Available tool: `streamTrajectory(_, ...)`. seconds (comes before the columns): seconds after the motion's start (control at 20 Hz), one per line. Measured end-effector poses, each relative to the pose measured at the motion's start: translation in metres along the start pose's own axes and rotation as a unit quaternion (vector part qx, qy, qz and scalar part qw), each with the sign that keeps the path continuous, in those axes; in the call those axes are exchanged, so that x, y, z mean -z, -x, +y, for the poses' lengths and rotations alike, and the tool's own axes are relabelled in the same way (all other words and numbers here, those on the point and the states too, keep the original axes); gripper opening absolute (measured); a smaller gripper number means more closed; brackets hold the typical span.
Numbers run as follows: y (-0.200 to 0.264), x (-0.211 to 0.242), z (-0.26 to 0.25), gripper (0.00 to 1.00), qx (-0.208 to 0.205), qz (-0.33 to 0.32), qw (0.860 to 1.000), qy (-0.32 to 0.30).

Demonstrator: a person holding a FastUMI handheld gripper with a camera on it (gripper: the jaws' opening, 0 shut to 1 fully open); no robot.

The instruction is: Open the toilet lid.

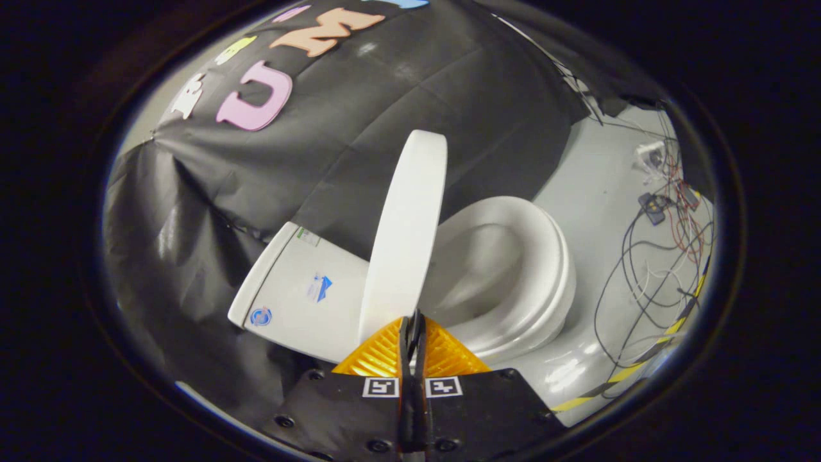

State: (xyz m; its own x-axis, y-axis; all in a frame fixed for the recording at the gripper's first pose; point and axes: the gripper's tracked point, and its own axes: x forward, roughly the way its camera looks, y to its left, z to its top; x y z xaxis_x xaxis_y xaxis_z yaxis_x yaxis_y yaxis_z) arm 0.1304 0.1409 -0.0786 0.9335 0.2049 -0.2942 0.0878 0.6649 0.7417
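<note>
Gripper (412, 324) at bottom centre of the frame, black body with two orange ribbed fingers (378, 353) and a square black-and-white marker on each side. Fingers pressed together, only a thin dark slit between them, nothing caught in it. Closed, empty. Tips sit right at the lower edge of the lid; touching or just short of it, can't tell.

White oval plastic toilet lid (407, 237) in the middle of the frame, raised and seen almost edge-on, running from the fingertips up toward centre top. It stands up off the seat, leaning toward the tank.

White glossy toilet seat ring (542, 256) right of centre, uncovered, with the white bowl (478, 269) visible inside it. White ceramic tank (298, 289) left of centre, behind the lid, with small stickers on its face.

Black wrinkled cloth wall (192, 212) fills the left and upper frame behind the toilet. Pale grey floor (596, 186) at right. Tangle of black and red cables (660, 244) at far right on the floor, with a few small devices among them. Yellow-and-black striped tape (641, 366) across the floor at lower right.
</note>
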Motion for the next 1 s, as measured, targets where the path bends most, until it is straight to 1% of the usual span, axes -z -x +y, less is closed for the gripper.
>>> streamTrajectory(0.1, 0.001, -0.004, 0.015, 0.01, -0.004, -0.014, 1.0, 0.014)
streamTrajectory(0.3, 0.002, -0.009, 0.039, 0.01, -0.016, -0.027, 0.999, 0.022)
streamTrajectory(0.5, 0.004, -0.014, 0.054, 0.01, -0.014, -0.031, 0.998, 0.056)
streamTrajectory(0.6, 0.005, -0.016, 0.059, 0.01, -0.017, -0.029, 0.996, 0.085)
streamTrajectory(0.65, 0.004, -0.015, 0.061, 0.01, -0.014, -0.031, 0.995, 0.089)
streamTrajectory(0.7, -0.005, -0.014, 0.052, 0.01, -0.008, -0.035, 0.996, 0.087)
streamTrajectory(0.8, -0.003, -0.017, 0.053, 0.01, 0.007, -0.04, 0.996, 0.084)
streamTrajectory(1.0, -0.004, -0.014, 0.053, 0.01, 0.018, -0.034, 0.994, 0.1)
